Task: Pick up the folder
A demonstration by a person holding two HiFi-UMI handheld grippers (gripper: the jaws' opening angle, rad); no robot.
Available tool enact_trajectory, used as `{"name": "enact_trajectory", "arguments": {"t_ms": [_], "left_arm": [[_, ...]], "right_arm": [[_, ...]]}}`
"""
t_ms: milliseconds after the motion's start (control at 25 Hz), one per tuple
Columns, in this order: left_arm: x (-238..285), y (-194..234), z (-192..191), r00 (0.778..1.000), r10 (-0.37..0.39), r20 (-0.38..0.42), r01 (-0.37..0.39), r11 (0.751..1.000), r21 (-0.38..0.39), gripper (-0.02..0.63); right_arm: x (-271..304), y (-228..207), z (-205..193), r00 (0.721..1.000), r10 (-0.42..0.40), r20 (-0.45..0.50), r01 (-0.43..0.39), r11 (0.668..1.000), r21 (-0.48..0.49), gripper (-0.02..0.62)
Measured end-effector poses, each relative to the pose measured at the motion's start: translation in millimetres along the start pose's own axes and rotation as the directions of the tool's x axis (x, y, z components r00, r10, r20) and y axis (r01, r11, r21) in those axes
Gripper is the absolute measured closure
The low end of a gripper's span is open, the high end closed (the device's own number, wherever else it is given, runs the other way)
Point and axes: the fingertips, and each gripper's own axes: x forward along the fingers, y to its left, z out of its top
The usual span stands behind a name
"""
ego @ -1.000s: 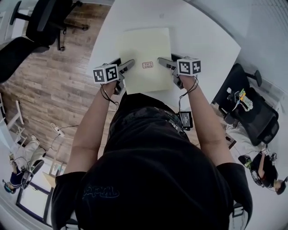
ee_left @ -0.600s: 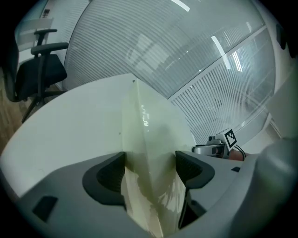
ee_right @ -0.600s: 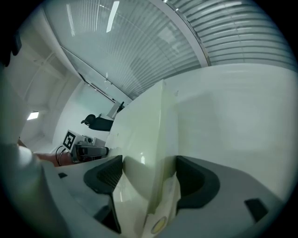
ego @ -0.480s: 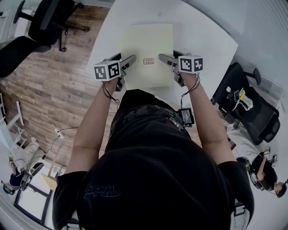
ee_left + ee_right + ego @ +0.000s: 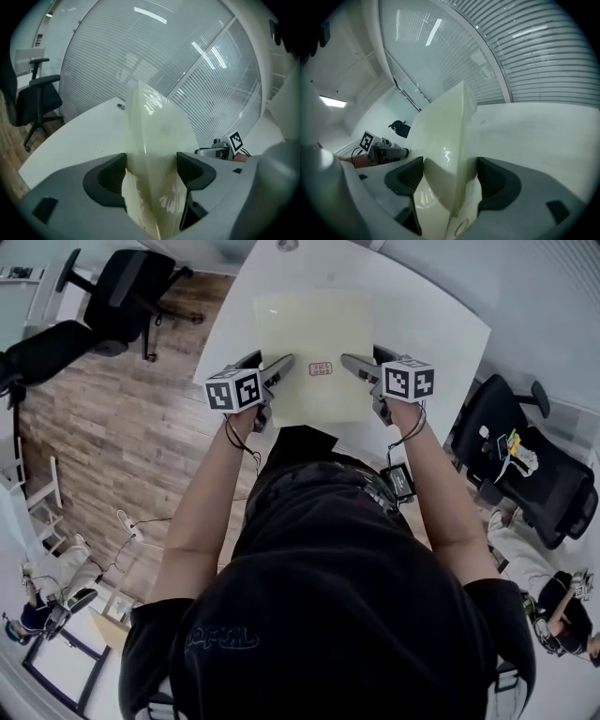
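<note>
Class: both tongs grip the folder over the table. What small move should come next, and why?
Probably raise both tongs together, evenly, a little. The left tongs and right tongs are each shut on one side edge of the folder near its close end, and the rest reaches out over the table, so an uneven lift might twist it.

Head view overhead; 2 gripper views share folder [image 5: 314, 334].
</note>
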Motion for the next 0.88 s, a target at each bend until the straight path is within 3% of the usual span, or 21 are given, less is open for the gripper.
{"name": "enact_trajectory", "arguments": {"t_ms": [440, 880], "left_arm": [[-24.9, -65.3, -21.1, 0.998, -0.001, 0.059, -0.006, 0.992, 0.123, 0.253], [-57.4, -58.8, -36.7, 0.995, 0.000, 0.097, -0.010, 0.995, 0.095, 0.253]], "right_arm": [[-68.0, 17.4, -24.8, 0.994, -0.009, 0.107, 0.016, 0.998, -0.067, 0.242], [-66.2, 49.5, -36.9, 0.994, -0.001, 0.111, 0.013, 0.994, -0.104, 0.242]]}}
